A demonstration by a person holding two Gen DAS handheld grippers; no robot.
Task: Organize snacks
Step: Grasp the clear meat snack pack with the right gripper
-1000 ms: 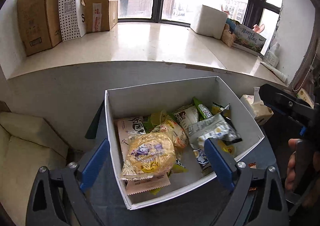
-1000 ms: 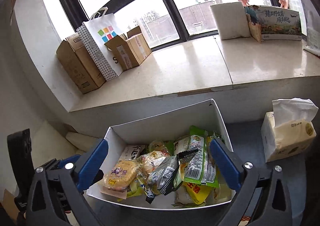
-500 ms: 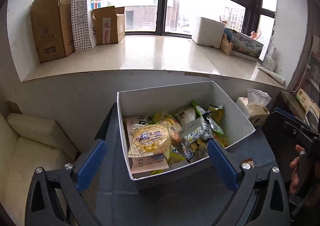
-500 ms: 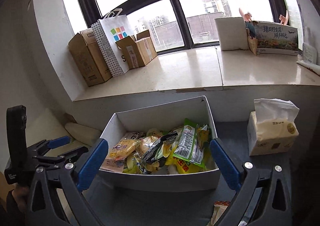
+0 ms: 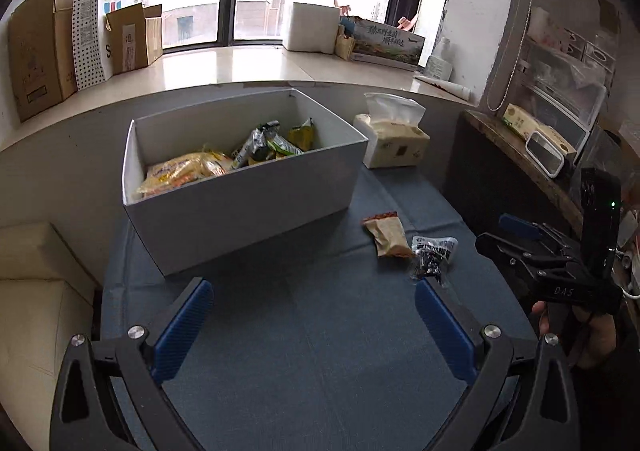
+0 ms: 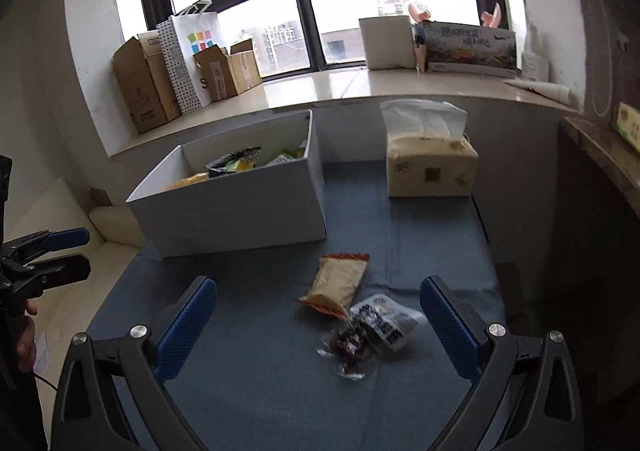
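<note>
Both tools gape wide and empty, left tool (image 5: 314,315) and right tool (image 6: 318,317), above the counter (image 5: 320,371) near two loose snack packets (image 6: 336,285).

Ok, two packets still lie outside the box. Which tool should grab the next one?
Probably the right tool: the dark packet lies between its open fingers. The left tool faces bare cloth, packets off to its right.

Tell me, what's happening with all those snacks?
A person is tidying snacks with two hand-held grippers. The white box on the blue table already holds many packets. Two are outside it: a tan packet and a dark packet. The left gripper and right gripper are both open, holding nothing.
</note>
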